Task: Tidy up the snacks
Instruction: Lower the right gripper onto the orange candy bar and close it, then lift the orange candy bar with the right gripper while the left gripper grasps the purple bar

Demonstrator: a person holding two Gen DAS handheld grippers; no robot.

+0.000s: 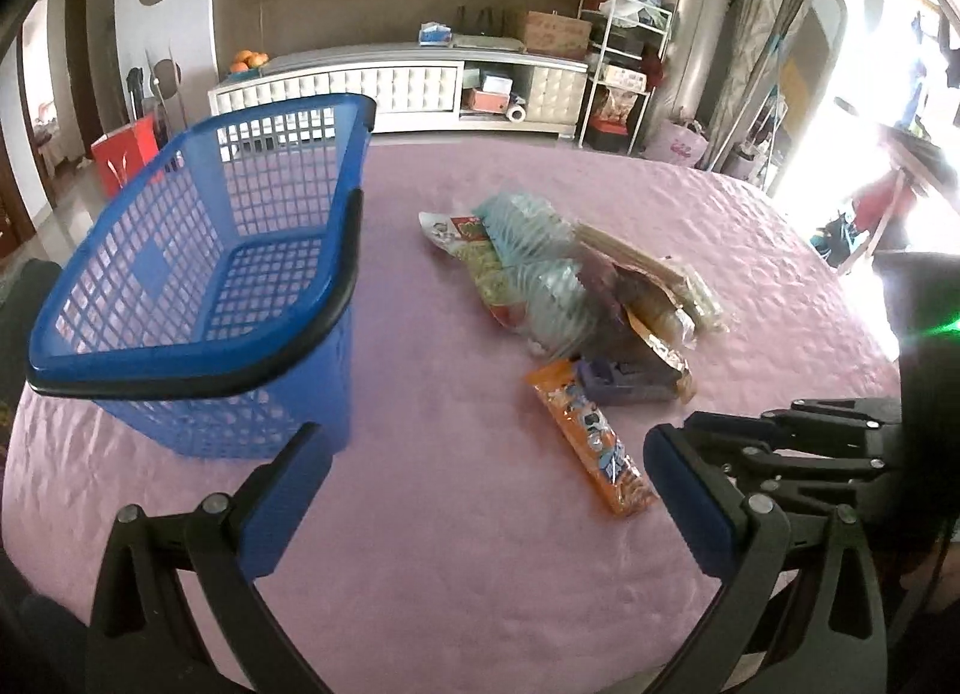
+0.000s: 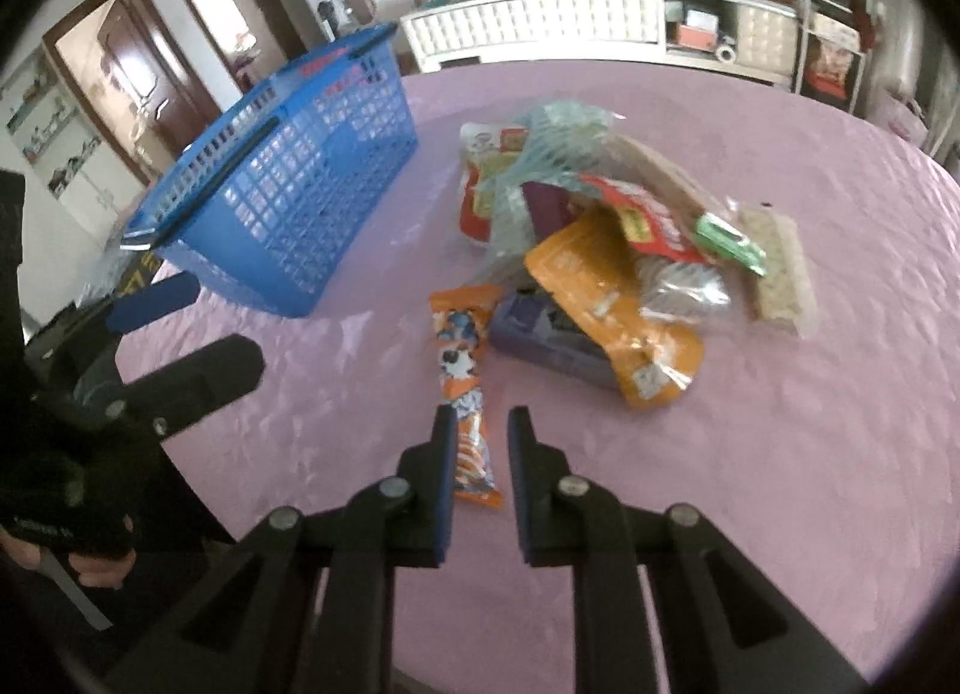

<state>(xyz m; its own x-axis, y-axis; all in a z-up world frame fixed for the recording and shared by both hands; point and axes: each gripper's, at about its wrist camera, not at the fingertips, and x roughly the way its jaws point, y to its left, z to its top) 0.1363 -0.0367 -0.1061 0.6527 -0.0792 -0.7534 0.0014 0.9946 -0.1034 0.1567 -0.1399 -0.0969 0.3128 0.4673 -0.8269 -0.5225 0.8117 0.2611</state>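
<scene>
A blue mesh basket (image 1: pixel 198 274) with a black handle stands empty on the left of the pink table; it also shows in the right wrist view (image 2: pixel 288 178). A pile of snack packets (image 1: pixel 570 286) lies mid-table, also in the right wrist view (image 2: pixel 624 250). A long orange packet (image 1: pixel 591 439) lies nearest me. My left gripper (image 1: pixel 480 472) is wide open and empty above the cloth. My right gripper (image 2: pixel 480 424) is open, its fingers either side of the near end of the orange packet (image 2: pixel 465 394), not closed on it.
The table is covered by a pink quilted cloth (image 1: pixel 450 574). A purple box (image 2: pixel 552 340) and an orange pouch (image 2: pixel 606 310) lie at the near side of the pile. A white cabinet (image 1: pixel 408 87) stands behind the table. The left gripper shows in the right wrist view (image 2: pixel 180 334).
</scene>
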